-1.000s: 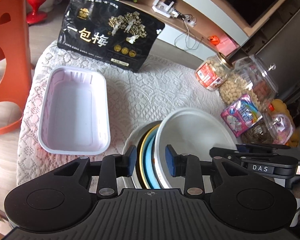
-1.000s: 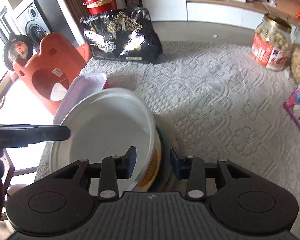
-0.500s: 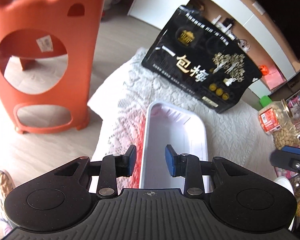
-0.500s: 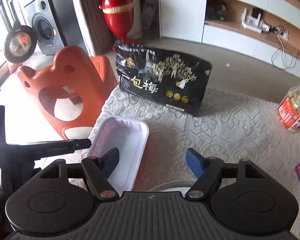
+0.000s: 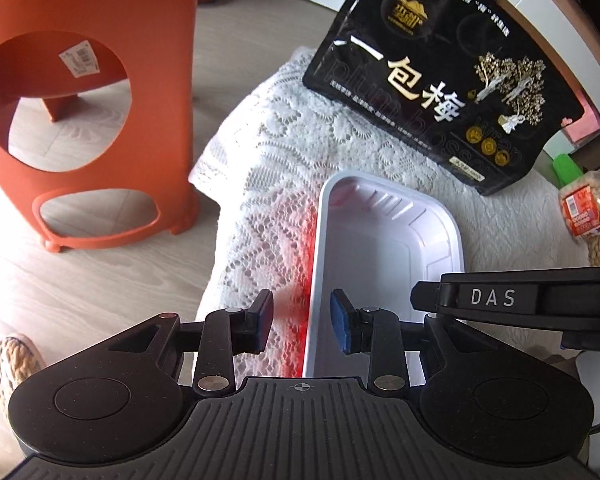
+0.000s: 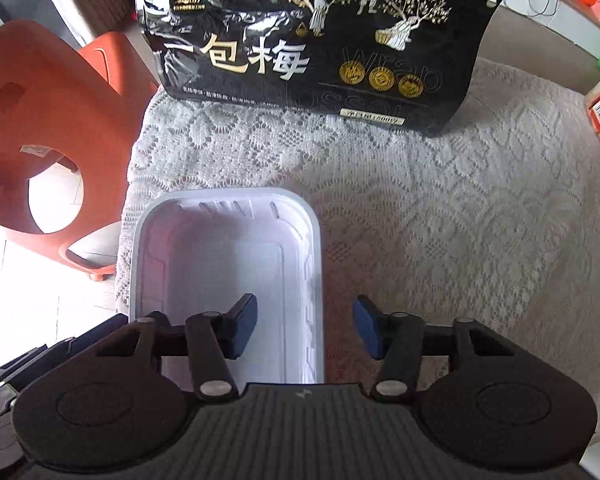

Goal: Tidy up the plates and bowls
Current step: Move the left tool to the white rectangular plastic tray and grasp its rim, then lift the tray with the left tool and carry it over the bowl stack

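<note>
Your left gripper (image 5: 301, 326) straddles the white tray's (image 5: 380, 248) left rim, jaws spread, pads clear of it. Your right gripper (image 6: 305, 328) straddles its right rim (image 6: 315, 280), jaws closing, not yet pressing. The tray lies on the lace cloth (image 6: 440, 220).

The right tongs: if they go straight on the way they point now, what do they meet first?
Most likely the right-hand rim of the white tray. The right tongs straddle that rim while closing, one finger over the tray's inside, the other over the lace cloth. How far above it they are is unclear.
</note>
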A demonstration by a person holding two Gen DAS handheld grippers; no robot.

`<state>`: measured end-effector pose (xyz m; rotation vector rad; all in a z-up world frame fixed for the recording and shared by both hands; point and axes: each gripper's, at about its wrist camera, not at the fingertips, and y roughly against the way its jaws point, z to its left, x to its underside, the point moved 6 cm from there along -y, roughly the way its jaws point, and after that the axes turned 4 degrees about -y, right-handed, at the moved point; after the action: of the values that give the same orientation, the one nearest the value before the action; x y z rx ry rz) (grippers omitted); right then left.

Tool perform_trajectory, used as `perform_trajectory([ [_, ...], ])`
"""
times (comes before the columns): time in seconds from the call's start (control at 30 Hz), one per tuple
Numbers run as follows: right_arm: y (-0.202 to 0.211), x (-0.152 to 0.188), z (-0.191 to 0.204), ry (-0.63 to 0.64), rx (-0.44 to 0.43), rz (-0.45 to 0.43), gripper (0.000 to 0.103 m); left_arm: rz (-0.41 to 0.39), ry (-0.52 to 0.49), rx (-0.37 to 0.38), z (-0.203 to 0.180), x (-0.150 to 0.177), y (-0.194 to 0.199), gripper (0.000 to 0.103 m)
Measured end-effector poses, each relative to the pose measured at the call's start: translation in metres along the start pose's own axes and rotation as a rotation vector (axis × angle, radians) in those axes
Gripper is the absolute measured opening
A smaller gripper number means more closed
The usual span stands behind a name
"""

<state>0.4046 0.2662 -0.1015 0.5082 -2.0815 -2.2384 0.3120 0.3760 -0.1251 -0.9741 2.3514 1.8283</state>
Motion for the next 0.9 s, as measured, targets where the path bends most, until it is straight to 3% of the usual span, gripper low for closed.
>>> perform_trajectory([
  [0.1,-0.002,0.005,0.001,0.035,0.004,0.004,0.021,0.002,-0.008,0.030,-0.004,0.002,0.000,0.027],
  [0.23,0.034,0.009,-0.008,0.022,-0.074,-0.054,0.021,-0.065,-0.006,0.077,-0.012,0.003,0.035,0.027],
  [0.37,0.125,0.022,-0.028,0.088,-0.194,-0.233,0.022,-0.220,-0.085,0.144,-0.043,0.004,0.106,0.027],
  [0.5,0.207,0.044,-0.067,0.144,-0.206,-0.420,0.025,-0.400,-0.257,0.209,-0.105,0.025,0.179,0.027],
  [0.63,0.231,0.071,-0.115,0.136,-0.188,-0.517,0.025,-0.501,-0.352,0.264,-0.150,0.056,0.195,0.027],
  [0.73,0.203,0.089,-0.146,0.103,-0.179,-0.521,0.025,-0.433,-0.371,0.243,-0.170,0.077,0.153,0.027],
  [0.83,0.163,0.107,-0.168,0.067,-0.120,-0.469,0.025,-0.235,-0.326,0.223,-0.170,0.095,0.095,0.020],
  [0.9,0.154,0.116,-0.176,0.054,-0.155,-0.434,0.022,-0.227,-0.326,0.224,-0.166,0.103,0.085,0.017],
])
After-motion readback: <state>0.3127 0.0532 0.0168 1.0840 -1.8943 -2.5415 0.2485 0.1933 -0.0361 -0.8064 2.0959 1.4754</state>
